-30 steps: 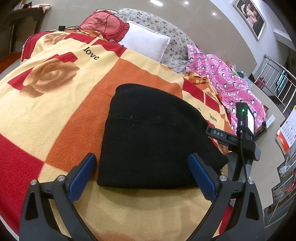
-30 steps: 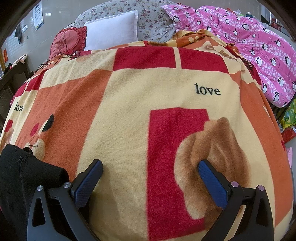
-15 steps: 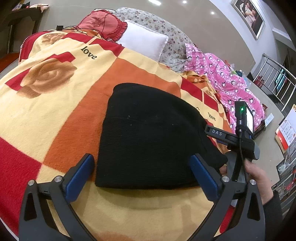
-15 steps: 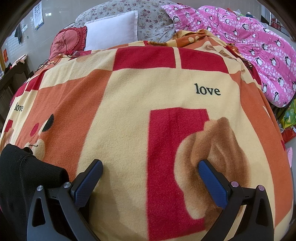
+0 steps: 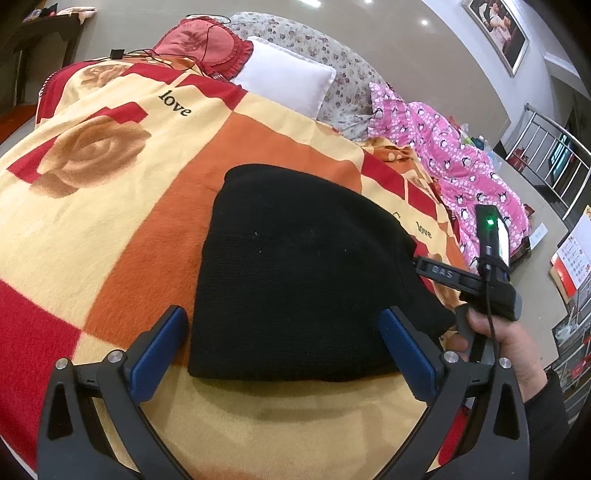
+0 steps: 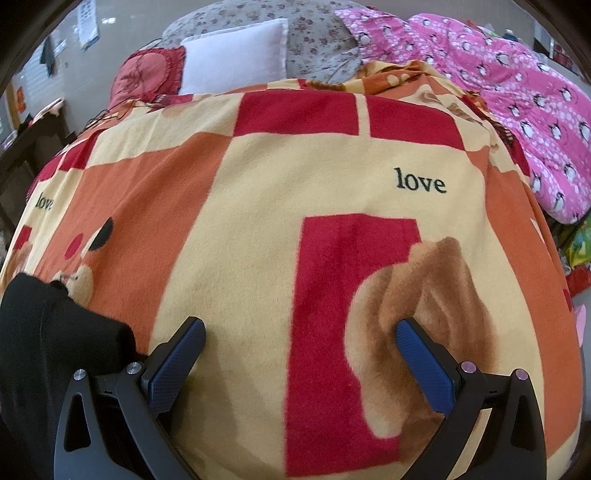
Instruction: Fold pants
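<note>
Both jaws stand spread wide and grip nothing: the left gripper [image 5: 284, 343] hangs over the near edge of the folded black pants [image 5: 303, 273], which lie flat on the blanket [image 5: 110, 206], and the right gripper [image 6: 301, 350] hovers over bare blanket with the pants [image 6: 48, 332] just beside its left finger. Beyond the pants lie a white pillow [image 5: 284, 77], a red cushion [image 5: 203, 44] and pink bedding [image 5: 454, 162]. The person's right hand [image 5: 506, 339] holds the other gripper's handle at the pants' right corner.

Bright, even indoor light comes from ceiling lamps [image 5: 424, 22], which glare on the glossy wall. The pants [image 5: 295, 280] cast a soft shadow on the blanket [image 5: 110, 221]. Both views bulge, darkening at the corners; focus stays sharp.
</note>
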The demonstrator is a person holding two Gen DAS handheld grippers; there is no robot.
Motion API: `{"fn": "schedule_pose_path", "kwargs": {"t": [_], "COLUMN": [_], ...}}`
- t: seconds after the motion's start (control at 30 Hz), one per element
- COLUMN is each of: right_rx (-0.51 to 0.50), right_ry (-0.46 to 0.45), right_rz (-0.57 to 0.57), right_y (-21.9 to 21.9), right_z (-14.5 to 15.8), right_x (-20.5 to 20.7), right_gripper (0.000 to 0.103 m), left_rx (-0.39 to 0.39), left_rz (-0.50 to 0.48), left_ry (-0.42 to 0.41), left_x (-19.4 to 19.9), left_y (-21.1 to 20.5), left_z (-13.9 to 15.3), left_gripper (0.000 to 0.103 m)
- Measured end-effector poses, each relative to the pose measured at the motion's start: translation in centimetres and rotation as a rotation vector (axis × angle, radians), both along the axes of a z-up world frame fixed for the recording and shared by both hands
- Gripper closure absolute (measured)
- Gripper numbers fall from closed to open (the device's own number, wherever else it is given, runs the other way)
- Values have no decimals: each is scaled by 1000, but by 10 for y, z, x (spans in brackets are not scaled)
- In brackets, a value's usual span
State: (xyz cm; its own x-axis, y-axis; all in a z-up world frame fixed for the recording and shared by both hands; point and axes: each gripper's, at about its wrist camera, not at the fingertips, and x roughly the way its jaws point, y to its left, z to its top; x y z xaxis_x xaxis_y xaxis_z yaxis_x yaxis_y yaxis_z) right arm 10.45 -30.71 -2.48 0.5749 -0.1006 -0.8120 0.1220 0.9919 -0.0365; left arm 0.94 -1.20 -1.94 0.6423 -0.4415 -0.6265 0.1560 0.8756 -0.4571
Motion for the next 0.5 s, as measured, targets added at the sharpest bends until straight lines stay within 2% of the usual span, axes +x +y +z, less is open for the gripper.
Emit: {"fn": "schedule_pose_path", "kwargs": {"t": [0.13, 0.2, 0.23, 0.3, 0.37, 0.43, 0.47, 0.5], "right_rx": [53, 164, 260, 371, 488, 647, 699, 734], "right_ry": [-19, -78, -136, -219, -257, -208, -167, -99], "right_rz": [12, 12, 29, 78, 168, 263, 282, 276], "right_y": [-10, -20, -27, -32, -30, -26, -24, -20], "right_z": [5, 12, 20, 34, 46, 46, 42, 35], "right_x": [-23, -45, -61, -83, -94, -89, -84, -75], "right_gripper": [1, 2, 2, 2, 1, 2, 2, 7], "left_rx": [-44, -78, -98, -110, -107, -135, -162, -203], "left_rz": [-10, -20, -26, -11, 8, -4, -26, -56], "left_ry": [-1, 24, 33, 2, -32, -8, 12, 48], "left_x": [1, 2, 4, 5, 14, 33, 41, 52], "left_y": [6, 13, 18, 31, 47, 59, 61, 63], "left_z": [-1, 1, 4, 15, 27, 31, 28, 22], "left_gripper": [0, 0, 0, 0, 0, 0, 0, 0]}}
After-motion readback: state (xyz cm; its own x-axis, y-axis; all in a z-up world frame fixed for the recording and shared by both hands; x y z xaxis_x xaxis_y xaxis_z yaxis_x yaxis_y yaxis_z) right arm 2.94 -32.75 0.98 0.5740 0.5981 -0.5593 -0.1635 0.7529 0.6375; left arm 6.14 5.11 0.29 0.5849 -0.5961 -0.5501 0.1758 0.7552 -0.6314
